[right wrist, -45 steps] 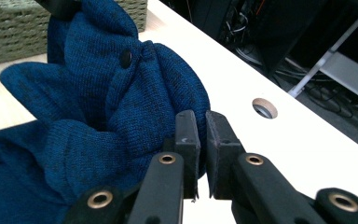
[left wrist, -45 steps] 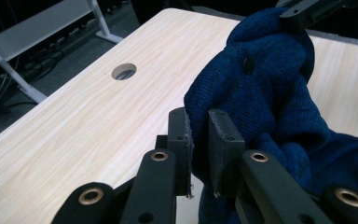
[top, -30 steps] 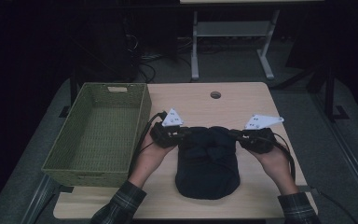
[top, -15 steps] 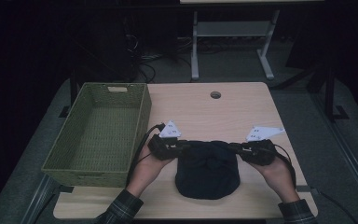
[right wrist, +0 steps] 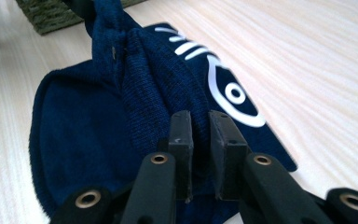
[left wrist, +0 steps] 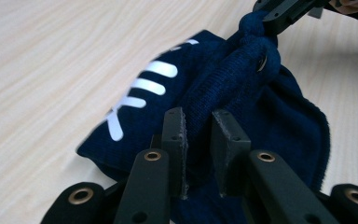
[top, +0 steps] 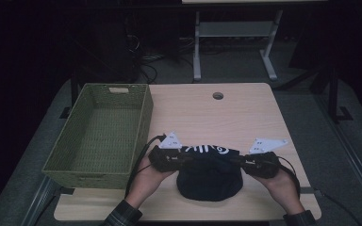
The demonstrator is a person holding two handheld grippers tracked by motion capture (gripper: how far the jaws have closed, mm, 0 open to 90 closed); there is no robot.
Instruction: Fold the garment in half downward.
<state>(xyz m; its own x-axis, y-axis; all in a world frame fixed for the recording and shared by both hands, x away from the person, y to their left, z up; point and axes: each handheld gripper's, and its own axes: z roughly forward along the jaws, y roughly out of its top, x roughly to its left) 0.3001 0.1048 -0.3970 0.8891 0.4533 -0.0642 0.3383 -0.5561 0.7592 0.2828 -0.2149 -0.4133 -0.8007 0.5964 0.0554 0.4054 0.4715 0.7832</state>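
Note:
A dark navy knitted garment (top: 209, 181) with a white fish-bone print lies at the near middle of the table. My left gripper (top: 185, 160) is shut on a bunched fold at its left side. My right gripper (top: 238, 161) pinches the right side. In the left gripper view the cloth (left wrist: 223, 84) runs between my pads (left wrist: 196, 126) to the other gripper (left wrist: 284, 9). In the right gripper view my jaws (right wrist: 200, 123) have eased slightly wider, but the fold (right wrist: 158, 79) is still pinched between them.
A green woven basket (top: 143, 122) stands empty on the table's left side, its corner (right wrist: 46, 14) just beyond the garment. The light wooden tabletop (top: 202, 117) has a cable hole (top: 218, 95) near the far edge. The floor around is dark, and a desk frame stands behind.
Both hands have come toward the near edge and sunk lower, bringing the garment's far edge with them. The garment now looks shorter and more bunched.

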